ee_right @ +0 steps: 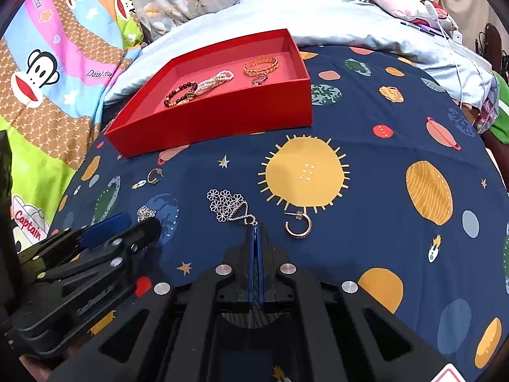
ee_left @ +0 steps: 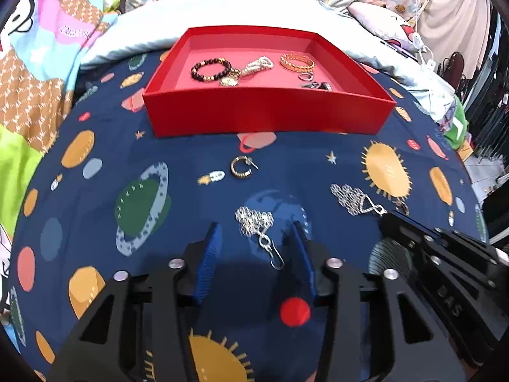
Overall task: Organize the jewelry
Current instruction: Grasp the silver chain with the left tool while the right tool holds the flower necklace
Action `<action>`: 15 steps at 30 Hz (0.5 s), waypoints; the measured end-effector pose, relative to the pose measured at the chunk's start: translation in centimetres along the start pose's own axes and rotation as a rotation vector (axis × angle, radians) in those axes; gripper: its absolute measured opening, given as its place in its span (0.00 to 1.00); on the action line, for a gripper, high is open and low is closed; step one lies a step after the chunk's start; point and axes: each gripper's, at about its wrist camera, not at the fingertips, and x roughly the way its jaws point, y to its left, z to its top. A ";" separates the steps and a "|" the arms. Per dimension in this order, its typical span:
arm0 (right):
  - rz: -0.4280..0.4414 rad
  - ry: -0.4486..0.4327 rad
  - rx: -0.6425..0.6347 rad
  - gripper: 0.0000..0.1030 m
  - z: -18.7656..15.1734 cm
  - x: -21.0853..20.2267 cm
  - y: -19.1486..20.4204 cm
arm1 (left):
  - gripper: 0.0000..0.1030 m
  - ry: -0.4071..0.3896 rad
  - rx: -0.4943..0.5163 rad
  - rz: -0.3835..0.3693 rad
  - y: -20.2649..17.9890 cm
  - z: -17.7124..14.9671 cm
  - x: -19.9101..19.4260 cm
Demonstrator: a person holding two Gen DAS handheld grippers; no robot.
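A red tray (ee_left: 267, 116) (ee_right: 222, 117) on the space-print cloth holds a dark bead bracelet (ee_left: 210, 69), a pearl bracelet (ee_right: 213, 82), a gold chain bangle (ee_left: 296, 61) and small pieces. My left gripper (ee_left: 256, 230) is open, its blue fingers astride a silver flower earring (ee_left: 258, 222). My right gripper (ee_right: 256, 227) is shut on the hook end of a second silver flower earring (ee_right: 227, 205), which lies on the cloth. A gold hoop earring (ee_left: 240, 167) lies before the tray; another gold hoop earring (ee_right: 298, 226) lies right of my right gripper.
The navy space-print cloth (ee_right: 366, 210) covers a rounded surface that drops off at the sides. Pale blue bedding (ee_right: 318, 22) and colourful quilts (ee_right: 47, 73) lie behind and to the left. Cables and clutter (ee_left: 426, 54) sit at the far right.
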 end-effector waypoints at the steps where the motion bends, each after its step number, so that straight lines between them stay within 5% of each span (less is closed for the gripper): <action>1: 0.001 0.000 0.000 0.01 0.0 0.0 0.0 | 0.33 -0.005 0.005 0.010 0.0 0.0 0.1; 11: 0.012 -0.014 0.012 0.01 0.2 -0.6 0.1 | 0.06 -0.011 0.013 0.041 0.3 0.1 0.1; 15: 0.019 -0.032 0.010 0.01 0.4 -1.5 0.3 | 0.06 -0.007 0.009 0.031 0.5 -0.1 -0.1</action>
